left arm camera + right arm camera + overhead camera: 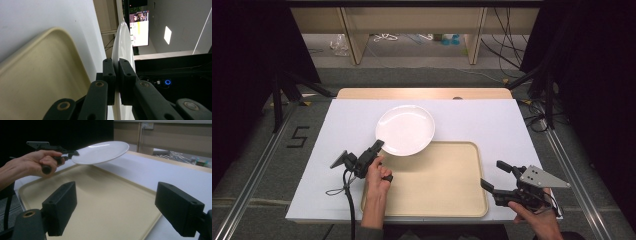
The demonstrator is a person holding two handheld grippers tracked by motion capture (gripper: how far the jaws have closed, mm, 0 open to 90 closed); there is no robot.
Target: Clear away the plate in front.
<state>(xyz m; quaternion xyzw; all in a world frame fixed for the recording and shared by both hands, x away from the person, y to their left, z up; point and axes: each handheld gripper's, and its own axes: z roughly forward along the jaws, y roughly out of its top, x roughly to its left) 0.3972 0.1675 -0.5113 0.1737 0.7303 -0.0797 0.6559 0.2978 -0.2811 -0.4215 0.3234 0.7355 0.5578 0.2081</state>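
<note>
White plate [406,129], round and shallow, is being carried in the air by the left gripper [376,148], whose 2 black jaws are clamping its near rim; the left gripper view is showing the rim pinched edge-on between the pads [109,75]. In the right gripper view the plate [101,152] is hanging clear above the far corner of the beige tray [100,202], tilted slightly, with no part touching the tray or the white table [160,173]. In the high view the plate is overlapping the far left edge of the tray [447,175], most of it lying over the table [492,125]. The right gripper [497,176] is waiting at the tray's near right corner, its 2 jaws standing wide apart and holding nothing. The step in hand appears to be the transfer of the plate, probably toward the tray. The next move is calling for a level descent onto the tray floor, with the clamp held until the base is resting flat.
</note>
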